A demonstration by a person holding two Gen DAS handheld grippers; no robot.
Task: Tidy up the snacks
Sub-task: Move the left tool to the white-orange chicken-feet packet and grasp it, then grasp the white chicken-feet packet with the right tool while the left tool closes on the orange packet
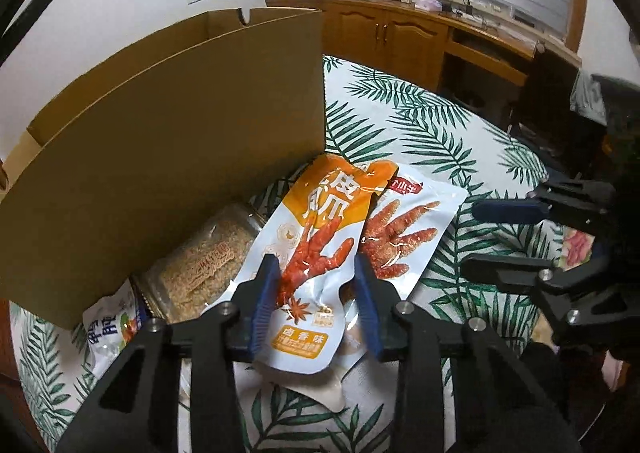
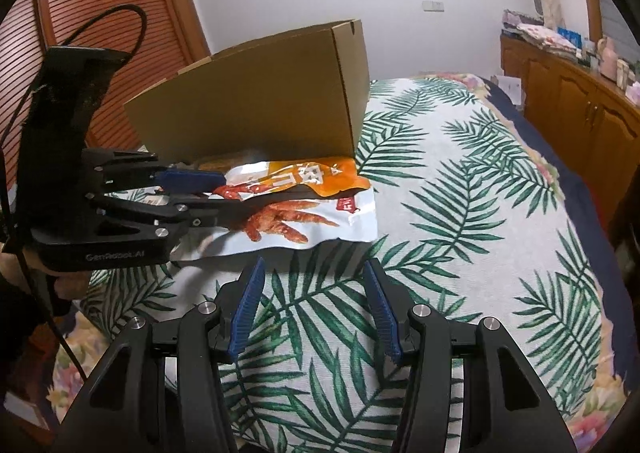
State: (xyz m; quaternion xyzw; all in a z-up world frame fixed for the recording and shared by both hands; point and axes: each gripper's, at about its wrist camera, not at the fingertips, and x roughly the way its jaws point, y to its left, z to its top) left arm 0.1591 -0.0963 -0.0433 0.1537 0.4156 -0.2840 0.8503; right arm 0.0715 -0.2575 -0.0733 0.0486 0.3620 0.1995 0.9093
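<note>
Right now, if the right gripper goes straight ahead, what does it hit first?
Probably the lower chicken feet packet lying flat on the bedspread; the right gripper is open and empty. The cardboard box stands behind it.

My left gripper [image 1: 316, 285]: matte black linkage arms with triangular cut-outs, round silver screws at the pivots, ribbed blue pads [image 1: 266, 293] on both fingers. White "GenRobot.AI" lettering marks its base in the right wrist view, and a black cable [image 2: 120, 13] loops from the tall black housing. My right gripper [image 2: 314, 309]: same black arms, silver screws, blue pads.
</note>
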